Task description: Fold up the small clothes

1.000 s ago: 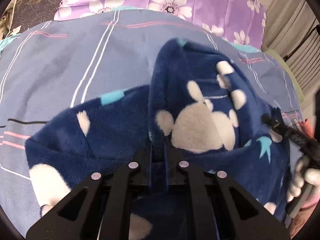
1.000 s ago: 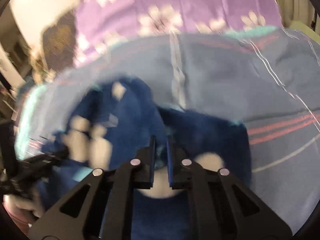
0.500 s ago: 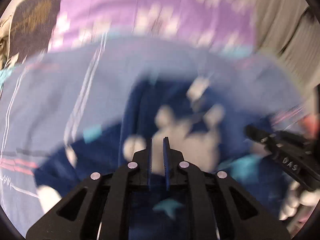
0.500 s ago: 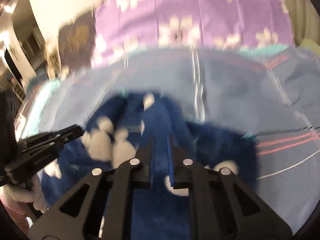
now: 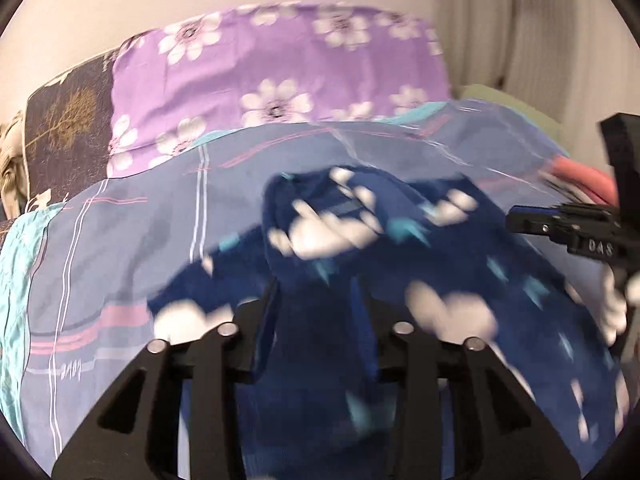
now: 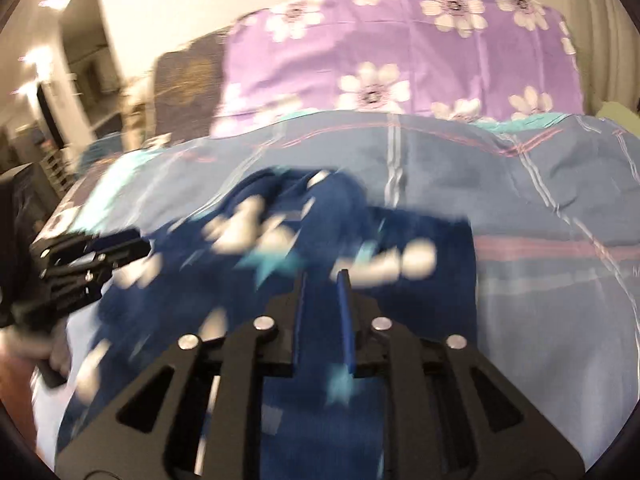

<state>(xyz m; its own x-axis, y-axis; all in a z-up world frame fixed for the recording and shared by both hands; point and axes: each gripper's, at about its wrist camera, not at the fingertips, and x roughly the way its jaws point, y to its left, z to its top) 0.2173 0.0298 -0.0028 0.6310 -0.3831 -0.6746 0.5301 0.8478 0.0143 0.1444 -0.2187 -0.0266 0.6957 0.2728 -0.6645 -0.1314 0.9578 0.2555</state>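
fold step | navy fleece garment with white bear print (image 5: 400,264) released onto striped blue bedsheet (image 5: 132,216) | left gripper (image 5: 316,300) and right gripper (image 6: 322,280) jaws opening, nothing pinched | fold laid, next crease due

the navy fleece garment (image 6: 320,240) with pale blotches and teal stars lies blurred on the blue striped bedsheet (image 6: 540,208); the right hand-held gripper (image 6: 323,280) sits over its near part, jaws opening, nothing pressed between them; the left hand-held gripper (image 6: 120,246) reaches in at the garment's left edge; a purple flowered pillow (image 6: 400,52) lies beyond the garment
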